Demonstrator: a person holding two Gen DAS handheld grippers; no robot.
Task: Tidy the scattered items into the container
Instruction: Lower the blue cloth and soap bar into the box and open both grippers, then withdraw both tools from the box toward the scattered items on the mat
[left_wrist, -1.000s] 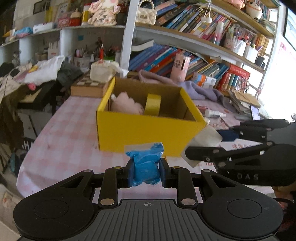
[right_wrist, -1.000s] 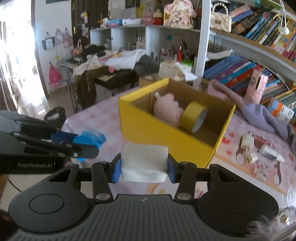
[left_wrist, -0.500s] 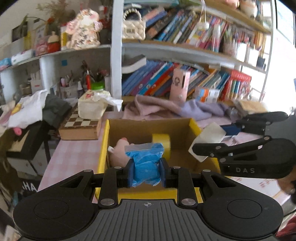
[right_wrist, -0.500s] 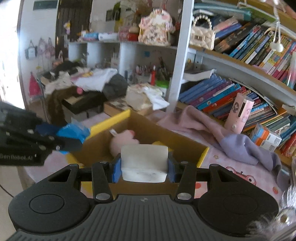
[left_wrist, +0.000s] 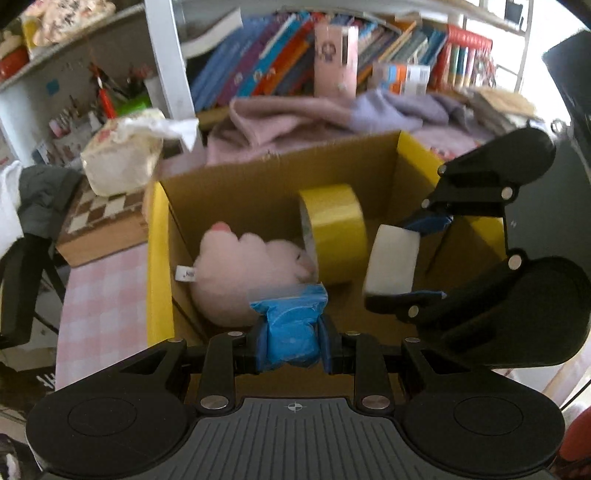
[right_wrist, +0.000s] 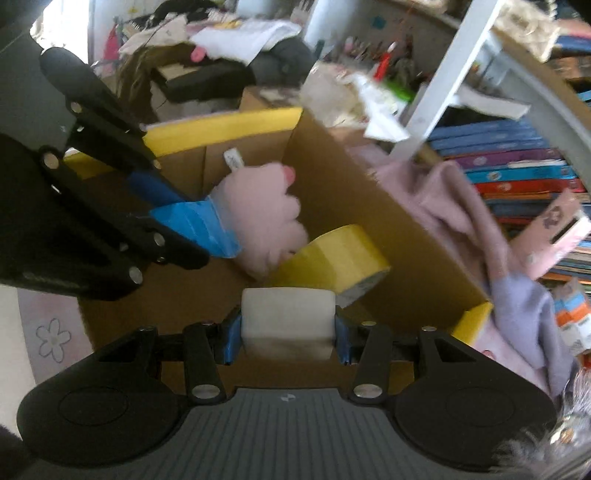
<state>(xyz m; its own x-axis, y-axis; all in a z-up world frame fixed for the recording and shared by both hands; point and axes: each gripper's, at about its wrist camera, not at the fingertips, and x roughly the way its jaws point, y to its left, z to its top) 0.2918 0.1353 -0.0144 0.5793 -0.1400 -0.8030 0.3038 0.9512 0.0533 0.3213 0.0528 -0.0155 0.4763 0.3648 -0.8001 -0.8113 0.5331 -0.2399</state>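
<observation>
I am holding both grippers over the open yellow box (left_wrist: 159, 258), and each one is carrying something. My left gripper (left_wrist: 291, 338) is pinching a blue packet (left_wrist: 291, 325) between its two fingers; the packet is sticking up and forward from the pads, and it is hanging above the box floor, just in front of a pink plush toy (left_wrist: 251, 273) that is lying inside the box ahead and slightly left of this gripper. Ahead and a little to the right of it, a yellow roll of tape (left_wrist: 334, 229) is standing on edge against the plush toy. Further right in the same view, my right gripper (left_wrist: 406, 262) is reaching in from the side and clamping a white block (left_wrist: 393, 260) just beside the tape. From the right wrist camera, the right gripper (right_wrist: 287, 334) is squeezing that white block (right_wrist: 288, 314) squarely between its blue pads, with the tape (right_wrist: 332, 258) lying directly ahead of it inside the box (right_wrist: 221, 129) and the plush toy (right_wrist: 258, 214) beyond, ahead and to the left. The left gripper (right_wrist: 207, 236) is coming in from the left of this view with the blue packet (right_wrist: 195, 225) at its tip, touching or nearly touching the plush toy; I cannot tell which. Behind the box, ahead of both grippers, a pink and purple cloth (left_wrist: 332, 114) is lying in front of shelves of books (left_wrist: 258, 66)
</observation>
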